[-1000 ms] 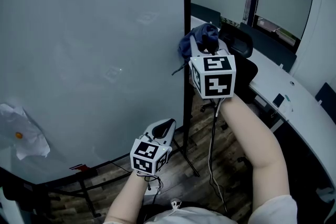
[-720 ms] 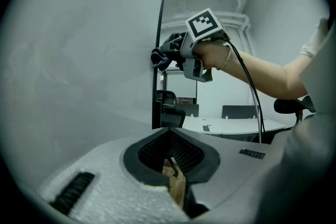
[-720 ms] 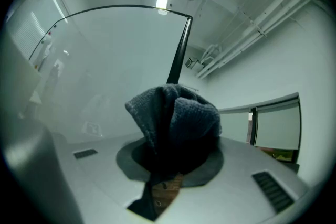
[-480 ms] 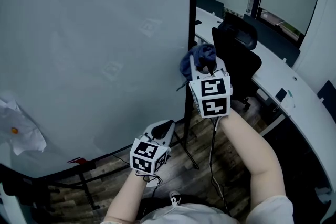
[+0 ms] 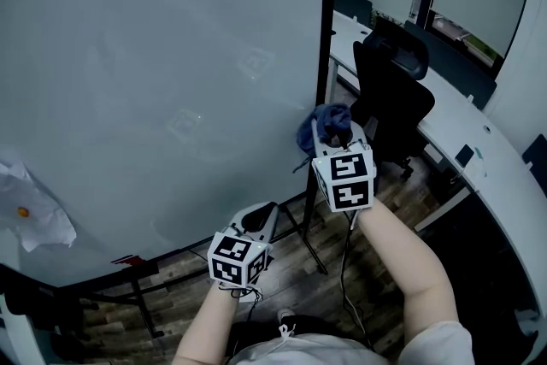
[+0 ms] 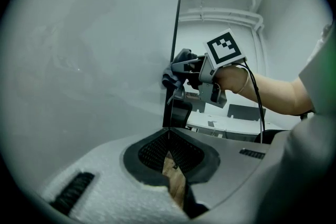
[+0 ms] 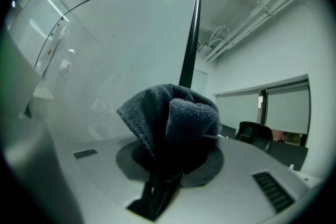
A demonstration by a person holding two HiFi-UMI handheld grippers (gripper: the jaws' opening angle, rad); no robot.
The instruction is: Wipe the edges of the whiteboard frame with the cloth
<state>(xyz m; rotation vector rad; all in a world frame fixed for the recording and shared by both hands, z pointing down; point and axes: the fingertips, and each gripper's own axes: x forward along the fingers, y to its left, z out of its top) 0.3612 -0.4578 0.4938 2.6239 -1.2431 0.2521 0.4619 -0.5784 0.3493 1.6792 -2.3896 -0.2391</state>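
No text, brand, number or sign can be read in any view. Only black-and-white square marker patterns are seen on the cubes of the left gripper [image 5: 260, 214] and the right gripper [image 5: 332, 131]. Faint marks on the whiteboard [image 5: 128, 55] are not legible.

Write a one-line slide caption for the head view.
Right gripper holds a blue cloth at the vertical edge of the whiteboard frame; left gripper hangs shut and empty below.
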